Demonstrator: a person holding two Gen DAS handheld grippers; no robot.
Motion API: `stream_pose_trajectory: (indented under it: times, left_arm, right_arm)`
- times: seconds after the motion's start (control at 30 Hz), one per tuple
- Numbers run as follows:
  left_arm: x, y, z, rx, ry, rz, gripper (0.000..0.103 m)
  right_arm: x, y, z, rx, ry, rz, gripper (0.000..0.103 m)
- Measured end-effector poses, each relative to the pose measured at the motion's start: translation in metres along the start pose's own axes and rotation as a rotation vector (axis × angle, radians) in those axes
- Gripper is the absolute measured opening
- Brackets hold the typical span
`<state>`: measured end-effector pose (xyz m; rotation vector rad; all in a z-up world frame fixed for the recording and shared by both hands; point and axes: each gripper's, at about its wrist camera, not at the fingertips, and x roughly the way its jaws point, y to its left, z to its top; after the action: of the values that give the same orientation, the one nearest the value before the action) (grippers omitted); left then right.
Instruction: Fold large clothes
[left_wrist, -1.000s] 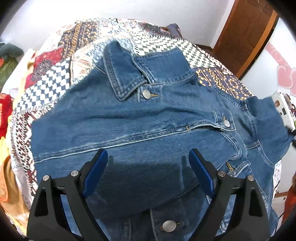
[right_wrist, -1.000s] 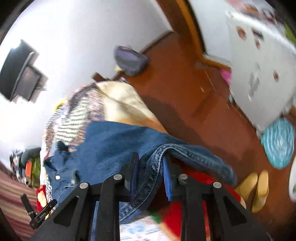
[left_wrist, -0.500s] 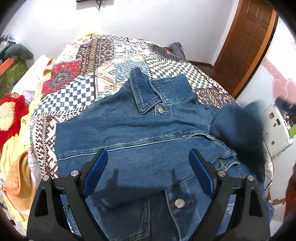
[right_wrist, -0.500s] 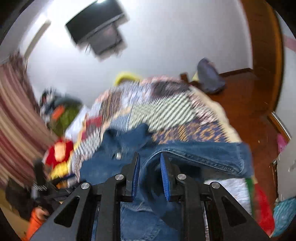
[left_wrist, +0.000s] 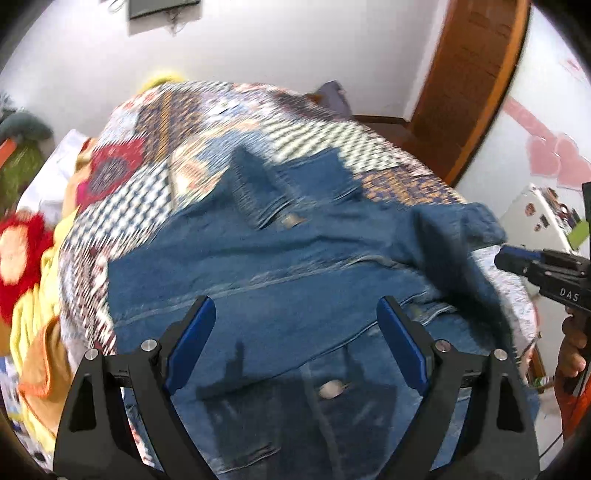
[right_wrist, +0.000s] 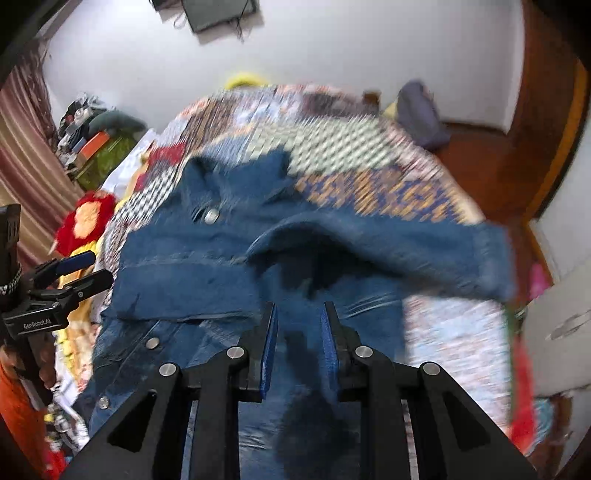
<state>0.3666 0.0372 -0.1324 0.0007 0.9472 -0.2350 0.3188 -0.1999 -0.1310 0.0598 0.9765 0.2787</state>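
1. Denim jacket (left_wrist: 295, 280) lies front up across centre frame on the bed's patchwork quilt (left_wrist: 177, 177), collar (left_wrist: 258, 195) toward the upper middle, hem at the bottom edge.
2. Right gripper (right_wrist: 298, 343): pads nearly together with dark denim between them; looks clamped on cloth, likely the sleeve (right_wrist: 406, 251) draped across right of frame, but blur hides the contact.
3. Left gripper (left_wrist: 295, 345): fingers spread wide, holding nothing, hovering over the jacket's lower front.
4. Step, by my read: bringing the sleeve in over the chest.
5. Do it well: carry the cuff (right_wrist: 495, 254) toward the button line, keep the sleeve flat, not bunched.
6. Release only once the cloth rests on the jacket.
7. Use the left gripper to pin the body so it won't drag on the quilt.
8. Risk: cuff slips off the bed edge at right.
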Motion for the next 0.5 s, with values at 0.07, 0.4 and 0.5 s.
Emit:
stream_pose_trajectory:
  times: [0.07,0.4,0.5]
  left_arm:
    - [-0.001,-0.017,0.012,0.029,-0.011,-0.029,0.089]
    - [0.067,-0.132,0.069,0.318,0.045,-0.057,0.089]
    - [0.107,-0.154,0.069,0.409,0.125,-0.011,0.089]
  right_arm:
    - [-0.017,-0.013,0.003,0.01,-0.037,-0.032,0.02]
    - [-0.035,-0.099,-0.012,0.213,-0.043,-0.082,0.02]
    - [-0.023,-0.118,-0.022,0.271,0.006,-0.061,0.02]
